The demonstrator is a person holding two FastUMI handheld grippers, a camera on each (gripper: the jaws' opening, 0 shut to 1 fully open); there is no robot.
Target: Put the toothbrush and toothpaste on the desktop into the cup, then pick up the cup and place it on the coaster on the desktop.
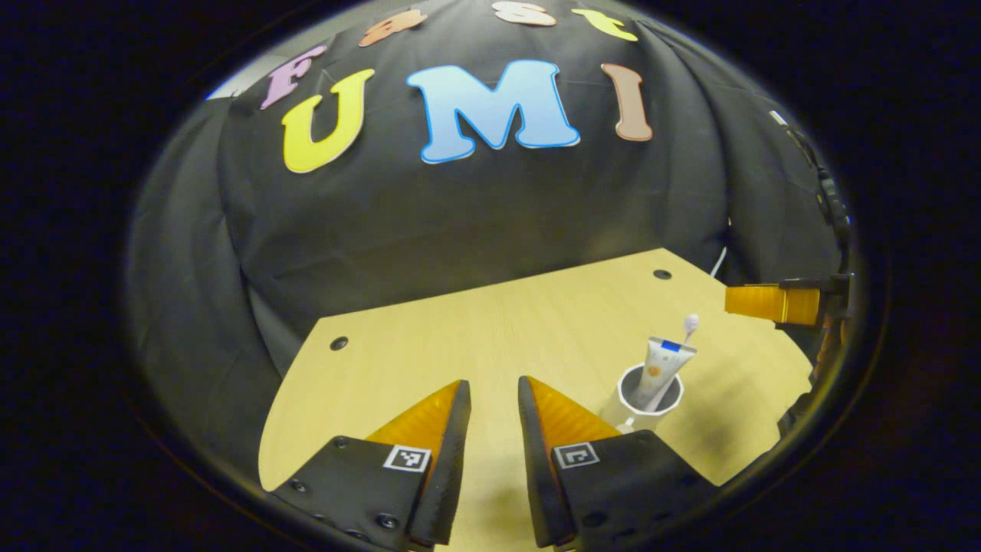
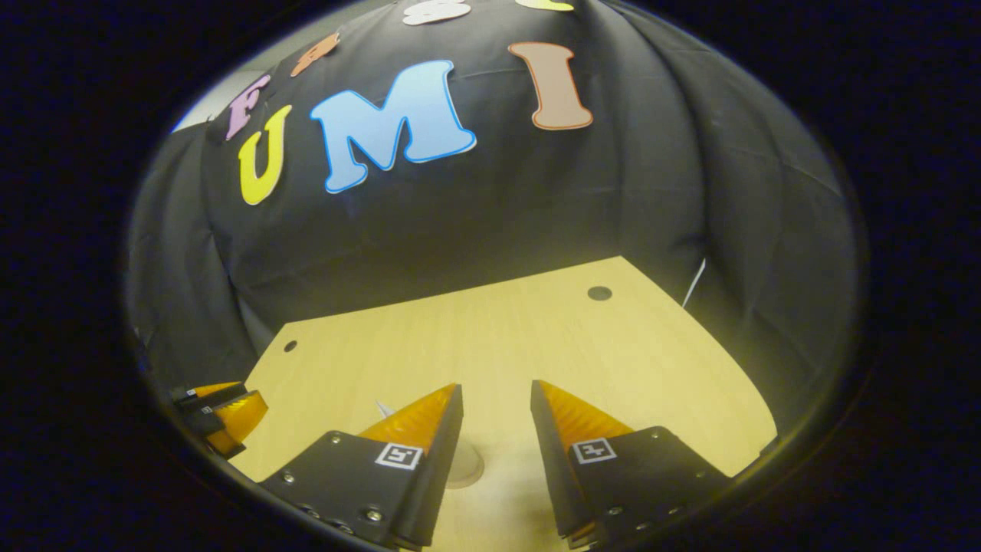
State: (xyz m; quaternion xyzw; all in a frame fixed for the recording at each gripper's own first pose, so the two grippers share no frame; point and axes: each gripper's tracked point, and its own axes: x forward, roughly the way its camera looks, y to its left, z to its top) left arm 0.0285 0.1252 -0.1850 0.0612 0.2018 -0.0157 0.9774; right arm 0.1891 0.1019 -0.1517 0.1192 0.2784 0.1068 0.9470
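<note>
Leaning upright in the cup (image 1: 650,399), toothpaste (image 1: 661,368) and toothbrush (image 1: 690,326); both jaws parted, empty.

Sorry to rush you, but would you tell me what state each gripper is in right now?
Left gripper: open, holding nothing.
Right gripper: open, holding nothing.

Bare desktop (image 1: 475,330) ahead of both hand-held grippers; sole obstacle the cup (image 1: 650,399), right of centre.

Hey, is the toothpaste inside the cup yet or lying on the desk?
Inside. The toothpaste stands tilted in the white cup, its top poking above the rim beside the toothbrush.
</note>
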